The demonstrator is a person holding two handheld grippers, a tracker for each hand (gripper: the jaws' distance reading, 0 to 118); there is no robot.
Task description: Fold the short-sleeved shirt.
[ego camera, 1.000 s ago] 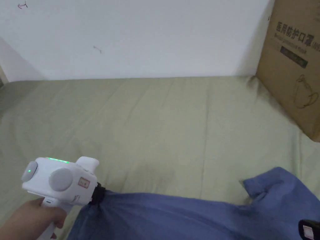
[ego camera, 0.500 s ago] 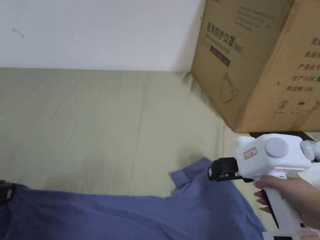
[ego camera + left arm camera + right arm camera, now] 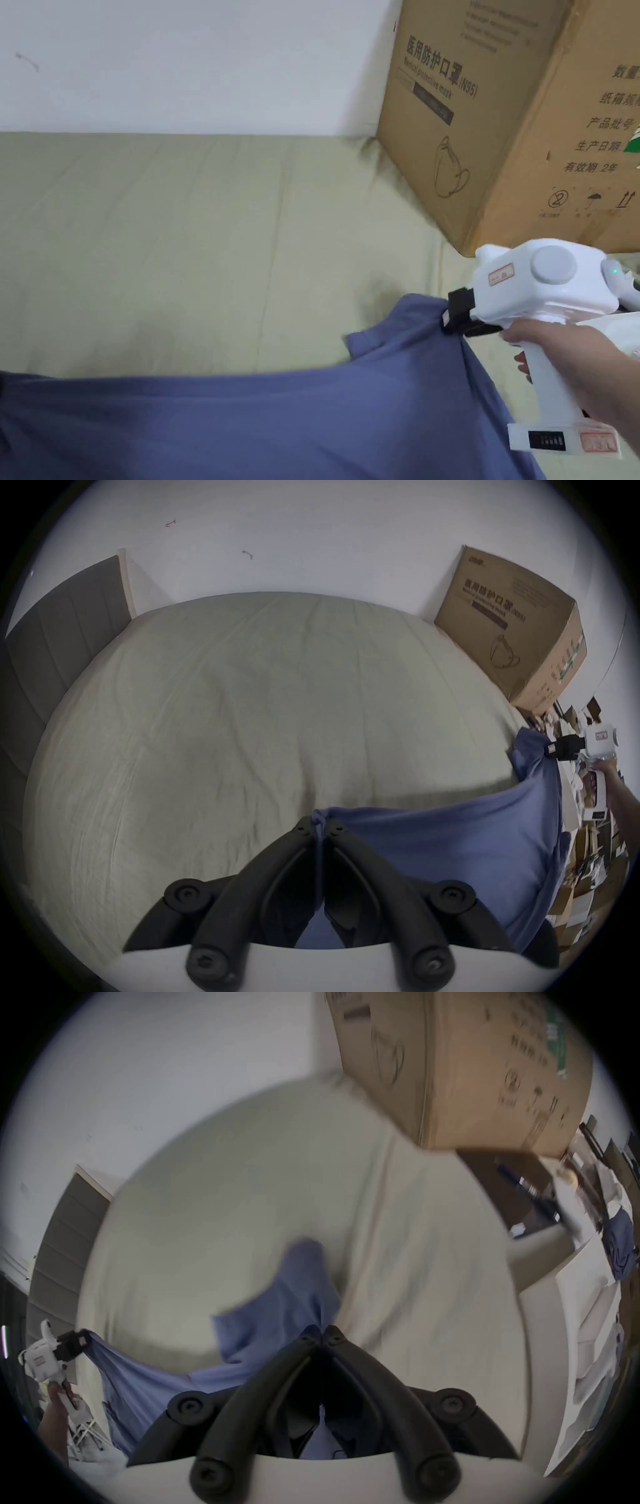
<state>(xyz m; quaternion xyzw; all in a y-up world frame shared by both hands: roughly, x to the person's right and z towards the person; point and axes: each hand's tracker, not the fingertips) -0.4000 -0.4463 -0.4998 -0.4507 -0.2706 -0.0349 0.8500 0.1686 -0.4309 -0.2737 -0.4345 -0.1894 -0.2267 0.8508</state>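
Shirt first: the blue short-sleeved garment hangs stretched between my two grippers above the near edge of the bed, its upper edge pulled into a nearly straight line and its body dropping out of the head view at the bottom. My left gripper has its jaws pressed together on a bunched corner of the cloth, which pokes up between the tips in the left gripper view. My right gripper grips the other end near a sleeve, whose short flap sticks out toward the middle of the bed; in the right gripper view the jaws stand closed with blue fabric running up between them, so I take it as clamped on the shirt as well. As for progress, I judge that no fold has been made: the shirt shows as one spread sheet with no doubled layers or creases that I can see. What I have is a two-point hold with the cloth taut. Left to do, as I reckon it, are laying it flat on the green sheet, turning in the sleeves and sides, and folding the length over. A cardboard box stands on the far right corner of the bed, near my right gripper but apart from it.
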